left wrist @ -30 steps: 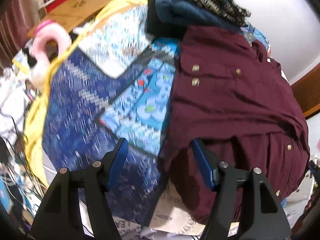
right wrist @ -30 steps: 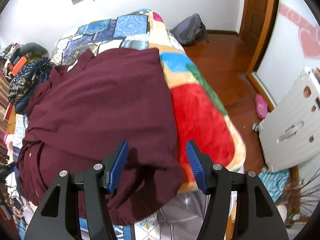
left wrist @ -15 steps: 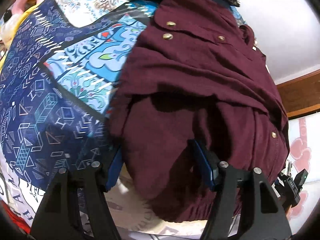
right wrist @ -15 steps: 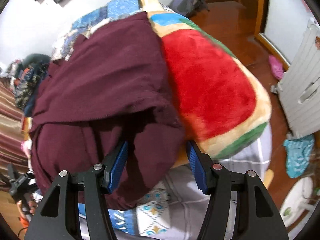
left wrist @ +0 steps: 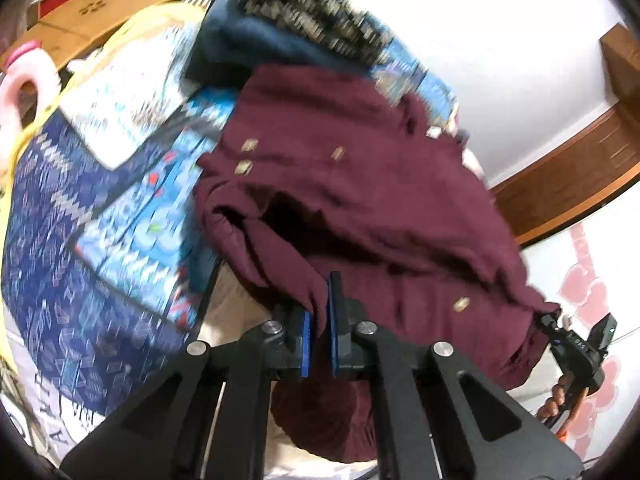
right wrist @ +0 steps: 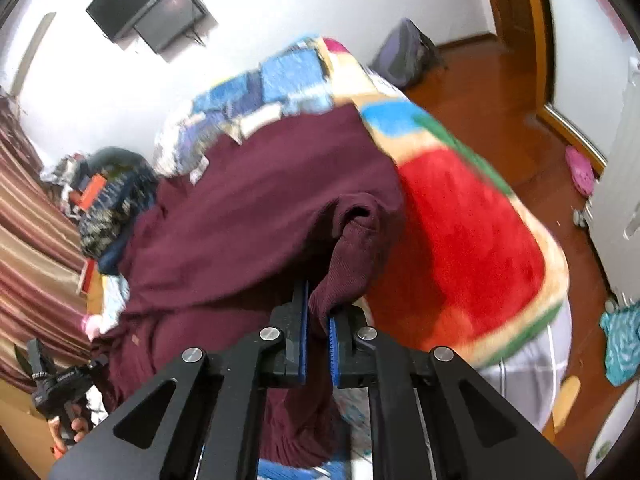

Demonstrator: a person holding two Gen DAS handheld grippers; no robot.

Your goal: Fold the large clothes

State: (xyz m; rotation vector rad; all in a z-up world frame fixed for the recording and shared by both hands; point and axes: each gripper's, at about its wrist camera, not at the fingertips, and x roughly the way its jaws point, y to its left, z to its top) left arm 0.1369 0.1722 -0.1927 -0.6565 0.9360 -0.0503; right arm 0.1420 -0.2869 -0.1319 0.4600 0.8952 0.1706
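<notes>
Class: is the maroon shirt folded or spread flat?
Partly folded: both tongs, left and right, pinch the maroon shirt's lifted hem.

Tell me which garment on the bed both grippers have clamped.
The maroon button-up shirt: left gripper and right gripper each pinch its hem. The navy garment and the patterned dark one lie untouched behind it.

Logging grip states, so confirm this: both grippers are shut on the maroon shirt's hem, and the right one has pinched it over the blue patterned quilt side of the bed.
One detail is wrong. The right gripper is shut on the maroon shirt beside the red fleece blanket, as the right wrist view shows. The left gripper is shut on the shirt too, next to the blue patterned quilt.
</notes>
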